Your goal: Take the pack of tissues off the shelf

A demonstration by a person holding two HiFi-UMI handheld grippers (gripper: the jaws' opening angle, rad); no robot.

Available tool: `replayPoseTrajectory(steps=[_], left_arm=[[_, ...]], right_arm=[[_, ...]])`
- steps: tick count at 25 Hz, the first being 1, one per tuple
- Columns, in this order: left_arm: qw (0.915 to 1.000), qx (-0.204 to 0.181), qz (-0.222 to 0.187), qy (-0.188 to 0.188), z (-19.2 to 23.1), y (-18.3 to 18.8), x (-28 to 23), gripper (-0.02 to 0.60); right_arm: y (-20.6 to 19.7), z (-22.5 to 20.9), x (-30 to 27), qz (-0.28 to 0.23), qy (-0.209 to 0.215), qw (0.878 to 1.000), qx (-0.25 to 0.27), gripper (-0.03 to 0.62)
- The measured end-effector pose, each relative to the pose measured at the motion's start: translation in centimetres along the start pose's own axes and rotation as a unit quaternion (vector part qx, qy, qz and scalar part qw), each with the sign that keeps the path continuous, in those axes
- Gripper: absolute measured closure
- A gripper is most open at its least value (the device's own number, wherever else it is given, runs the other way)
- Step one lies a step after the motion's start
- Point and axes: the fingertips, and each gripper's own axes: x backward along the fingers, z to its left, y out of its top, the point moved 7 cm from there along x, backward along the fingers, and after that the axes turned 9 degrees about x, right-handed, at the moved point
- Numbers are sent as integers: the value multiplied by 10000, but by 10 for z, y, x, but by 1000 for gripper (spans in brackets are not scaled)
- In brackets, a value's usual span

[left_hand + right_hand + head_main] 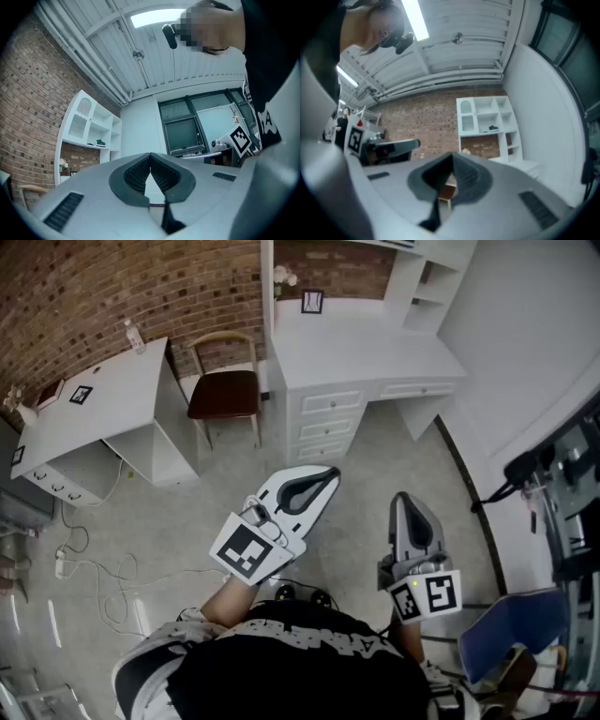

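A small dark green pack [100, 142] lies in a middle compartment of the white shelf unit [91, 126] against the brick wall. The right gripper view has the same pack [492, 127] and shelf unit [485, 119], far off. In the head view only the lower part of the shelf unit [424, 282] shows, above the white desk [356, 352]. My left gripper [328, 474] [150, 157] is held at waist height, shut and empty. Beside it, my right gripper [403, 498] [452, 157] is also shut with nothing between its jaws. Both are well short of the shelf.
A wooden chair with a dark red seat [223, 390] stands left of the desk. A second white desk [94, 418] fills the left side, with cables [94, 568] on the floor before it. A blue chair [506, 624] and dark equipment [562, 493] stand at right.
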Motion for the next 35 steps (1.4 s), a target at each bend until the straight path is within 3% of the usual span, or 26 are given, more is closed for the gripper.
replayPoseTrajectory(steps=[14, 22, 29, 35], left_arm=[[9995, 271, -99, -94, 26, -3, 35, 548], [9984, 458, -185, -256, 25, -5, 35, 548], [9989, 422, -156, -162, 27, -7, 33, 548], [9995, 279, -105, 117, 37, -10, 34, 548]], right_arm=[[2, 39, -4, 45, -306, 9993, 194, 563], [14, 36, 8, 153, -616, 9974, 337, 563], [15, 30, 9, 169, -647, 9970, 378, 562], [6, 24, -7, 87, -428, 9986, 298, 562]])
